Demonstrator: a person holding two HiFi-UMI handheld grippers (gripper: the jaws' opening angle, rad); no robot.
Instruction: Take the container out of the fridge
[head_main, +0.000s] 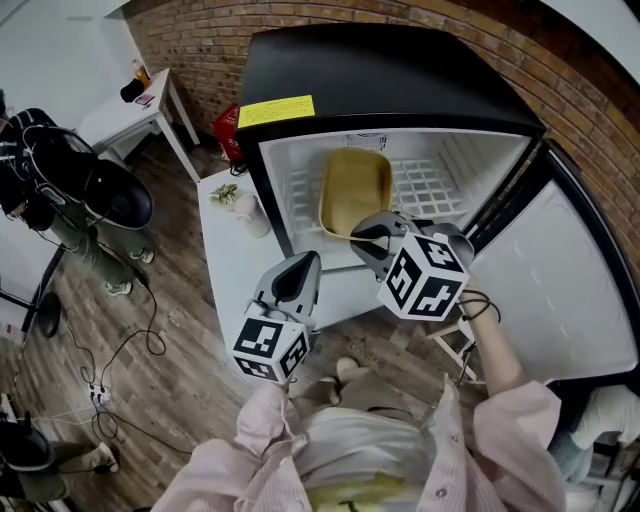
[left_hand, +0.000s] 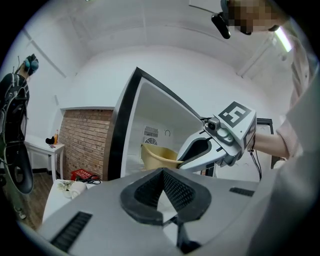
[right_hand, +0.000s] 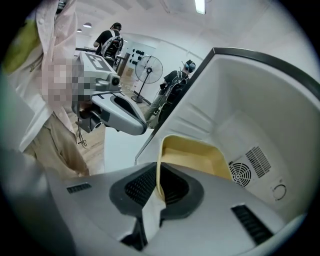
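Brick wall (head_main: 200, 40) and wood-plank floor (head_main: 150, 380) are seen around a black mini fridge (head_main: 400, 70), whose door (head_main: 560, 270) is swung open to the right. A white surface (head_main: 225, 270) is seen beside and in front of the fridge. A second white table (head_main: 125, 115) is set by the wall, with a black office chair (head_main: 115, 195) near it.

The yellow container (head_main: 355, 185) is seated on the wire shelf (head_main: 425, 185) inside the fridge, left of centre. Its near rim is clamped in the jaws of the right gripper (right_hand: 159, 185), with the thin wall pinched between the pads. The left gripper (left_hand: 161, 175) is held level outside the fridge, below the right one in the head view, with its jaws together and nothing between them.

The container's near edge is covered by the right gripper in the head view. A red object (head_main: 226, 128) is half hidden behind the fridge. Small items (head_main: 235, 200) on the surface cannot be identified. Print on the yellow label (head_main: 275, 110) is too small to read.
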